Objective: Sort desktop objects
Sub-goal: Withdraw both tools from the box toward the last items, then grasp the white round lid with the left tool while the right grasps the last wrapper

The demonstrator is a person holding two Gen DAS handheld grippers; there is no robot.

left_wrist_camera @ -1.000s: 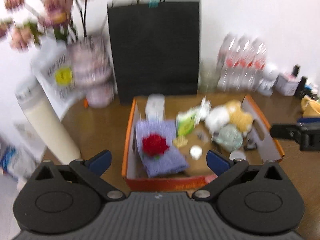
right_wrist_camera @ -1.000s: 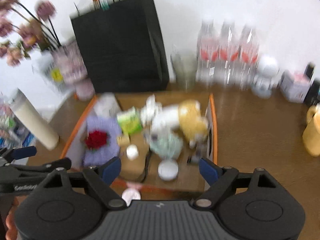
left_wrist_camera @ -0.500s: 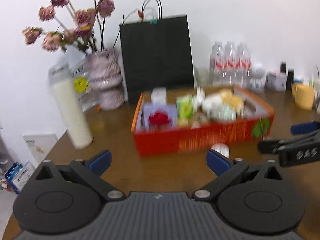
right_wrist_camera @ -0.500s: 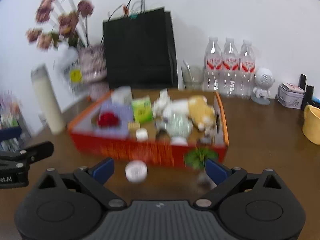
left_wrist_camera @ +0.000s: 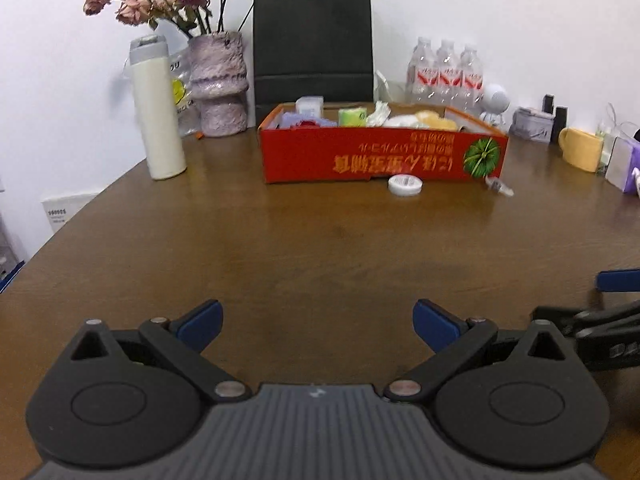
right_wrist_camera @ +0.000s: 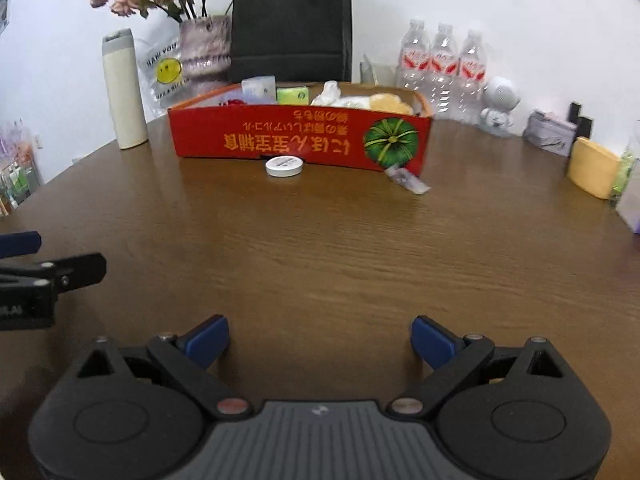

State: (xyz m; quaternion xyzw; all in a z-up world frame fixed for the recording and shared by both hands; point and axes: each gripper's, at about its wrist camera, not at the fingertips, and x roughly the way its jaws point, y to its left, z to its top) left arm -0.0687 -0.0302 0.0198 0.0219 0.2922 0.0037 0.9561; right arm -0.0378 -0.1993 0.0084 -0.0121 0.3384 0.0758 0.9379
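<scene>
One red box (right_wrist_camera: 300,140), one white lid (right_wrist_camera: 284,166), three bottles (right_wrist_camera: 442,68), two empty claws (right_wrist_camera: 320,334).

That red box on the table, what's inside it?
Above the red box wall peek a green packet, white crumpled stuff, something yellow and fluffy and a clear case. The front wall hides whatever lies lower.

We see a brown wood-grain table (left_wrist_camera: 304,240) carrying a red cardboard box (left_wrist_camera: 380,156), with a flat round white tin (left_wrist_camera: 405,185) and a small clear packet (right_wrist_camera: 406,178) just before it, a tall cream bottle (left_wrist_camera: 158,108), and a yellow mug (left_wrist_camera: 582,154).
</scene>
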